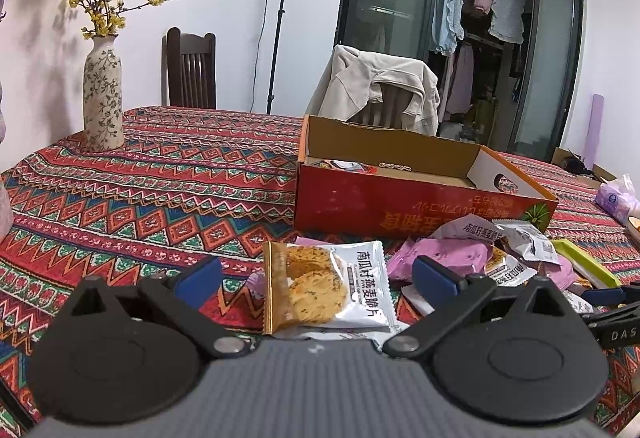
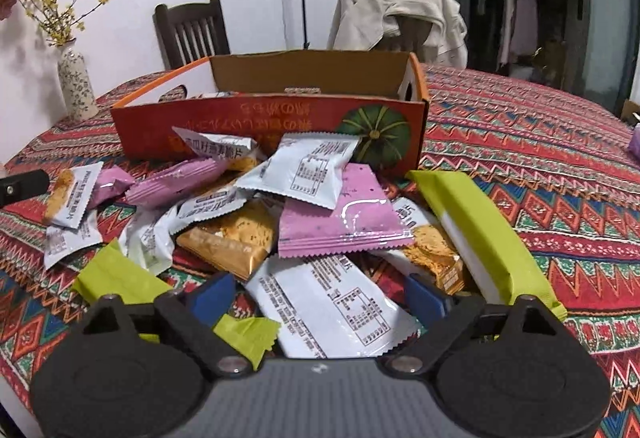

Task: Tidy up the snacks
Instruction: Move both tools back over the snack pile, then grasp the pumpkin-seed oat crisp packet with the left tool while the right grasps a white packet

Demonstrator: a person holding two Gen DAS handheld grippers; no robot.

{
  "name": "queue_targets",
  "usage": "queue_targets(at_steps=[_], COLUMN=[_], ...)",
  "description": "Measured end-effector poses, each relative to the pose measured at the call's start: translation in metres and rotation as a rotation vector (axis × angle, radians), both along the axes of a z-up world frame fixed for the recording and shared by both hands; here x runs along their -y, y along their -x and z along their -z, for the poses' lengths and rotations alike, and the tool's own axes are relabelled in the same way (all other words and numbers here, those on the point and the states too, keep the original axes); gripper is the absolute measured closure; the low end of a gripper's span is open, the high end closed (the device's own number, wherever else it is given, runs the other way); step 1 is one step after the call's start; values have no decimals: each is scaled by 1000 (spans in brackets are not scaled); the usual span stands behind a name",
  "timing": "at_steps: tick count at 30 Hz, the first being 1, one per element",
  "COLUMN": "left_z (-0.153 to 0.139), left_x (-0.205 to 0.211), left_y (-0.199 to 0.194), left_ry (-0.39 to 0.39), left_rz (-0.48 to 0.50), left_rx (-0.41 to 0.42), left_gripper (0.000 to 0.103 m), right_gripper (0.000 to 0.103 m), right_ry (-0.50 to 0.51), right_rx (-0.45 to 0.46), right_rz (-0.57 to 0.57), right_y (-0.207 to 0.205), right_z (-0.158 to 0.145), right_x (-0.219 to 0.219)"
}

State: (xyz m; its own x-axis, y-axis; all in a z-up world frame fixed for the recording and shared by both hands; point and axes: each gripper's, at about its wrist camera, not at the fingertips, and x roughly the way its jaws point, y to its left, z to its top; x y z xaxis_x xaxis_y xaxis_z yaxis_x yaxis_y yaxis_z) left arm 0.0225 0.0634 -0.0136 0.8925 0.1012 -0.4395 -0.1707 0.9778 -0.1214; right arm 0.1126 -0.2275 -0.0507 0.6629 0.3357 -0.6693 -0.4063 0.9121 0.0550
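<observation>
A cookie packet (image 1: 324, 290), white with a gold edge, lies between the blue fingers of my left gripper (image 1: 316, 278), which stands open; neither pad touches it. My right gripper (image 2: 318, 294) is open over a pile of snack packets, and a white packet (image 2: 332, 310), printed side up, lies between its fingers close to both pads. A pink packet (image 2: 344, 218), a long green packet (image 2: 480, 230) and several white and orange ones make up the pile. Behind it stands the open red cardboard box (image 2: 280, 118), also seen in the left wrist view (image 1: 400, 206), with a few items inside.
A patterned red cloth (image 1: 180, 178) covers the table. A flowered vase (image 1: 103, 98) stands at the far left. Behind the box are a chair draped with a beige jacket (image 1: 380, 86) and a dark wooden chair (image 1: 190, 70). A purple tissue pack (image 1: 616, 198) lies at the right.
</observation>
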Motion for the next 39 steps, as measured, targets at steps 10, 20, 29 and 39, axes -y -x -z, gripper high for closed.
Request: queue_targets(at_steps=[10, 20, 29, 39], left_z=[-1, -1, 9, 18], left_x=[1, 7, 14, 22], left_y=[-2, -9, -30, -48], left_ry=[-4, -38, -61, -68], left_rz=[-3, -22, -80, -89], left_rx=[-13, -48, -138, -185], left_gripper=[0, 0, 0, 0], right_gripper=[49, 60, 60, 60], right_ry=[17, -74, -143, -177], right_rx=[27, 103, 177, 208], right_rz=[-70, -62, -56, -23], right_y=[11, 29, 39, 40], right_z=[-5, -25, -40, -45], right_x=[-4, 8, 19, 26])
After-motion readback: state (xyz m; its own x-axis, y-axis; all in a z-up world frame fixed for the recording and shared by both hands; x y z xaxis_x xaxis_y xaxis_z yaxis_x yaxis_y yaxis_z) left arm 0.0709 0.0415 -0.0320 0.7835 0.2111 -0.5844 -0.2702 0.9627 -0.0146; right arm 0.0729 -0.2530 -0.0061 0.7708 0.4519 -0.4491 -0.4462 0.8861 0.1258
